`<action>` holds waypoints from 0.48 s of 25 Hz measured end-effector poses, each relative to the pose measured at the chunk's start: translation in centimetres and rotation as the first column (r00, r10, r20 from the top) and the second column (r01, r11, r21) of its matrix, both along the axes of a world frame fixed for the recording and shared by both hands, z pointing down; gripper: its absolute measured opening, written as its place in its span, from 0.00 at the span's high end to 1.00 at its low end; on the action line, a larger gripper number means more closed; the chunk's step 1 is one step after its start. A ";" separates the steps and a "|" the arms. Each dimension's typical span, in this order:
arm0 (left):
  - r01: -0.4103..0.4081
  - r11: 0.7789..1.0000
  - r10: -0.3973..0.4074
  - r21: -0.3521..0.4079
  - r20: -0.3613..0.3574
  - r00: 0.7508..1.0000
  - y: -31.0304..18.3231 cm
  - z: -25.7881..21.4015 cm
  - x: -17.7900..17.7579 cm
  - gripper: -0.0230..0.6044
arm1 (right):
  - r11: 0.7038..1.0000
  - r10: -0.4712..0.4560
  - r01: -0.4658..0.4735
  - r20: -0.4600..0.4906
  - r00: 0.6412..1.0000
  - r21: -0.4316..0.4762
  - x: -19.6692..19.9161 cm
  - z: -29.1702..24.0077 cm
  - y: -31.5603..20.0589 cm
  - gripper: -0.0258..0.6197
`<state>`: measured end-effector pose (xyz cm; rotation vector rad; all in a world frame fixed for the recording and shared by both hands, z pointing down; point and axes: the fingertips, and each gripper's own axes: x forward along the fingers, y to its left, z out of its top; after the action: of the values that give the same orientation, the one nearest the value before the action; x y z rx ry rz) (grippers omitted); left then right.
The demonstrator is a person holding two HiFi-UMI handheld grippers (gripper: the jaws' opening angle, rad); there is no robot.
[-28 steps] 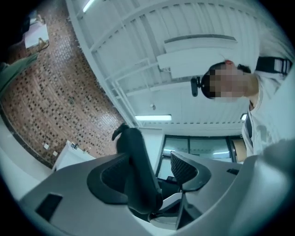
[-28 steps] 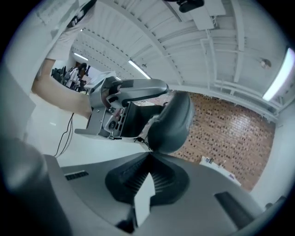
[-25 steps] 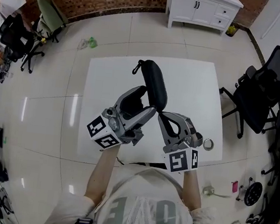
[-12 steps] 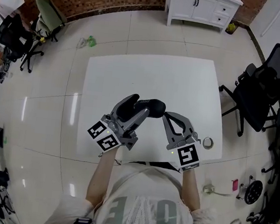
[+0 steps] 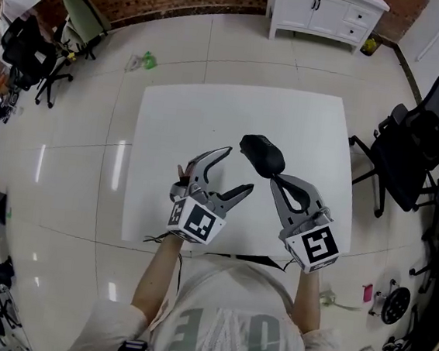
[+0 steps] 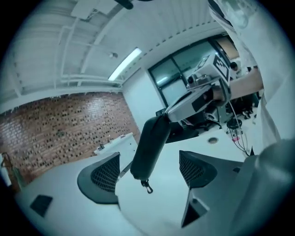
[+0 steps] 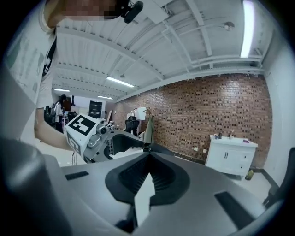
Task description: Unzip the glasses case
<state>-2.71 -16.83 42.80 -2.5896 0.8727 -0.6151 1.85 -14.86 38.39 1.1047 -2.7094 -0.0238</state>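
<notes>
jaws of the left gripper (image 5: 234,171) are opening wide, with nothing pressed between the pads. the glasses case (image 5: 262,153) is showing in the gap between them in the left gripper view, but it is sitting beyond the tips, untouched. jaws of the right gripper (image 5: 275,178) are clenched fully together, pinching a thin part at one end of the case. no view is showing clearly whether that part is the zip pull or a bit of the edge.

the case is hanging tilted from the right tips, its long dark body pointing down toward the white table (image 5: 171,119) and apparently lifted off the top. a small clasp (image 6: 146,185) is dangling from its free lower end.

reading of the arrangement: the right side is acting as anchor, holding one end so the case is presenting its length and free end to the other hand. the left side is spreading, probably to take the body and give the counter-hold a zip needs.

judgement: the seam is looking closed in the left gripper view, so the unzipping is looking not yet begun. risk: a pinch this narrow is leaving the case free to swing.
</notes>
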 end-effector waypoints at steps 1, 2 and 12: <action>-0.018 1.000 0.018 0.021 0.017 1.000 -0.1 -0.2 0.2 0.36 | 0.999 -0.038 0.039 -0.030 0.999 0.038 -0.3 -0.7 0.2 0.96; -0.034 0.998 0.032 0.044 0.029 0.999 -0.2 -0.4 0.4 0.36 | 0.995 -0.075 0.079 -0.062 0.995 0.063 -0.6 -1.3 0.4 0.96; -0.123 0.980 0.116 0.157 0.050 0.992 0.2 -2.3 3.9 0.34 | 0.968 -0.249 0.249 0.010 0.968 0.044 -2.3 -5.4 1.7 0.96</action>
<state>1.20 -16.66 40.51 -2.4550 0.7164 -0.5388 -0.47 -13.12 32.98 0.7700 -2.8564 -0.1133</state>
